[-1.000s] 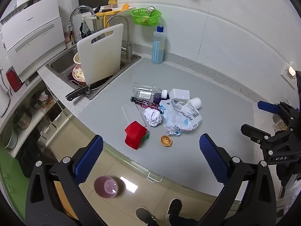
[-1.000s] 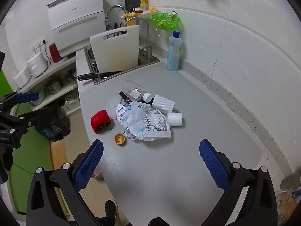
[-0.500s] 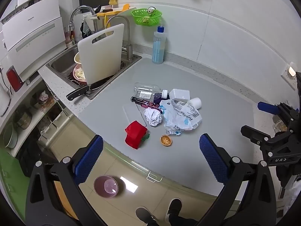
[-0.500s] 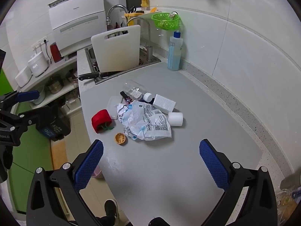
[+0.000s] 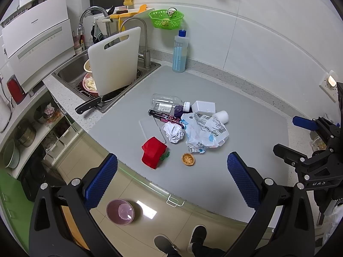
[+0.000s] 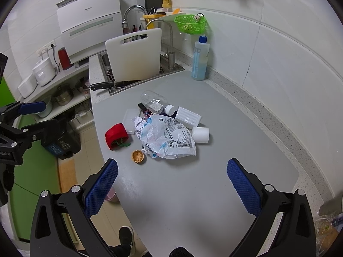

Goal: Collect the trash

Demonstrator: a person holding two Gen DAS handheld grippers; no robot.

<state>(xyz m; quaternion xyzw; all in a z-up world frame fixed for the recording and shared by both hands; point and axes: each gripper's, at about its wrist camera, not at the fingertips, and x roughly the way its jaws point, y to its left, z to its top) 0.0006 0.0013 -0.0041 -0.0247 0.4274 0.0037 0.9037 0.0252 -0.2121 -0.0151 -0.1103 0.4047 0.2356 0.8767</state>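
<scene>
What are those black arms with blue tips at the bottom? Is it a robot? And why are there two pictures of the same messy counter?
No robot: a person holds tongs in each hand, each carrying a camera. One picture looks along the left tongs, the other along the right tongs. Both are open and hold nothing. On the grey counter lies trash: a crumpled plastic bag, a clear bottle, a paper ball, a red wrapper and a walnut shell. A cutting board leans in the sink.
</scene>
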